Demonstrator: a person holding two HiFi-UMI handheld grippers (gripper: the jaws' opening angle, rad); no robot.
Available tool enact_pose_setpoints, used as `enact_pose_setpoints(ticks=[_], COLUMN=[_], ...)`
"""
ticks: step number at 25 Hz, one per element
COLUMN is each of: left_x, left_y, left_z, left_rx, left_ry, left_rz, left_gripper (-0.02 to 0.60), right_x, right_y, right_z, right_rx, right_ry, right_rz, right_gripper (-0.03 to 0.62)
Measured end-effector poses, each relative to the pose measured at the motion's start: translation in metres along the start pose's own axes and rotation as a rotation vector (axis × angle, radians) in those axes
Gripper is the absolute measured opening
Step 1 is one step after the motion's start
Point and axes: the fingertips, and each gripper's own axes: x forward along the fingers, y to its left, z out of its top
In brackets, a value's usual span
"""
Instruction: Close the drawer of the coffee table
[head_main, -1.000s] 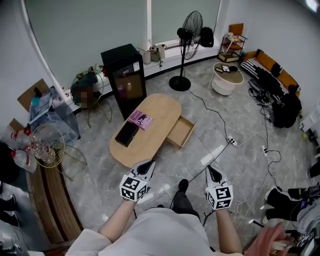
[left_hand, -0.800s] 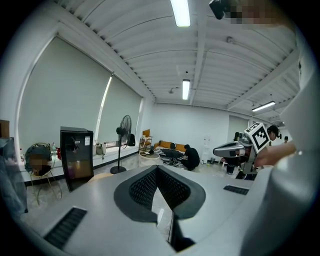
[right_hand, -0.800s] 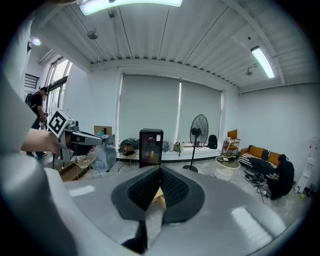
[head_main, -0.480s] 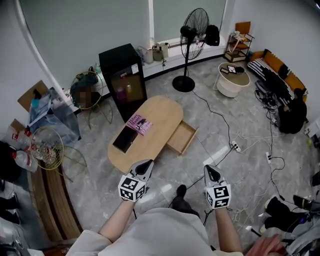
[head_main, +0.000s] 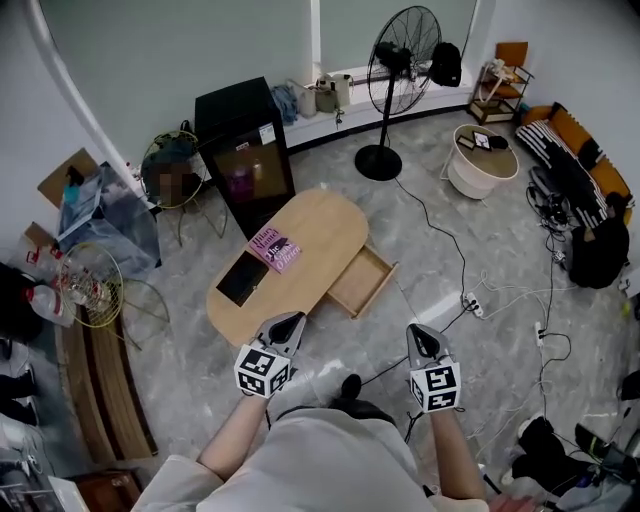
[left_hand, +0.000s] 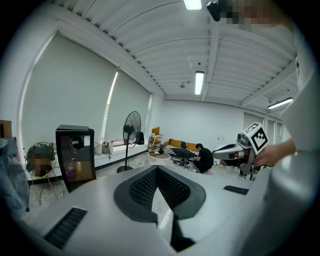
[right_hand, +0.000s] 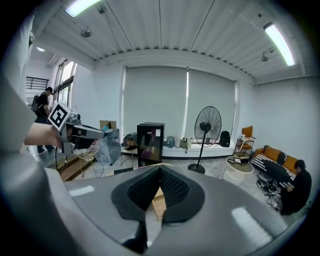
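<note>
Grey floor (head_main: 500, 240) separates both claws from the coffee table (head_main: 320, 225), whose drawer (head_main: 362, 282) stands pulled out ahead and slightly left of the right claw (head_main: 419, 332), nearer to it than to the left claw (head_main: 287, 322), both clenched on nothing.

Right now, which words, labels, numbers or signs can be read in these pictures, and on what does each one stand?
No text can be read with certainty.
Pink book on the coffee table: cover print, too small to read.
Black cabinet: white label near its top, too small to read.
Cubes on the left gripper and right gripper: square marker patterns, no words.
</note>
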Motion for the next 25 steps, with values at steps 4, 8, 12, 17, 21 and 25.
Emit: enact_pose_setpoints(ticks=[4, 8, 12, 17, 21, 25], left_x=[0.034, 0.057, 0.071, 0.085, 0.100, 0.124], left_y=[-0.004, -0.009, -0.008, 0.003, 0.018, 0.035], left_z=[0.007, 0.010, 0.007, 0.002, -0.001, -0.006], left_rx=[-0.012, -0.014, -0.016, -0.021, -0.027, -0.006], left_ry=[0.013, 0.024, 0.042, 0.072, 0.101, 0.117], left_rz=[0.025, 0.042, 0.056, 0.069, 0.054, 0.021], left_gripper=[0.008, 0.008, 0.008, 0.008, 0.008, 0.008], right_x=[0.019, 0.037, 0.053, 0.070, 0.088, 0.109], right_y=[-0.031, -0.056, -0.067, -0.072, -0.070, -0.072], right_z=[-0.009, -0.021, -0.030, -0.041, -0.049, -0.064], right_rx=[0.009, 0.030, 0.043, 0.056, 0.073, 0.102], right_ry=[0.032, 0.058, 0.075, 0.103, 0.141, 0.188], right_rz=[0.036, 0.059, 0.079, 0.104, 0.108, 0.093], right_gripper=[0.011, 0.011, 0.011, 0.011, 0.011, 0.011])
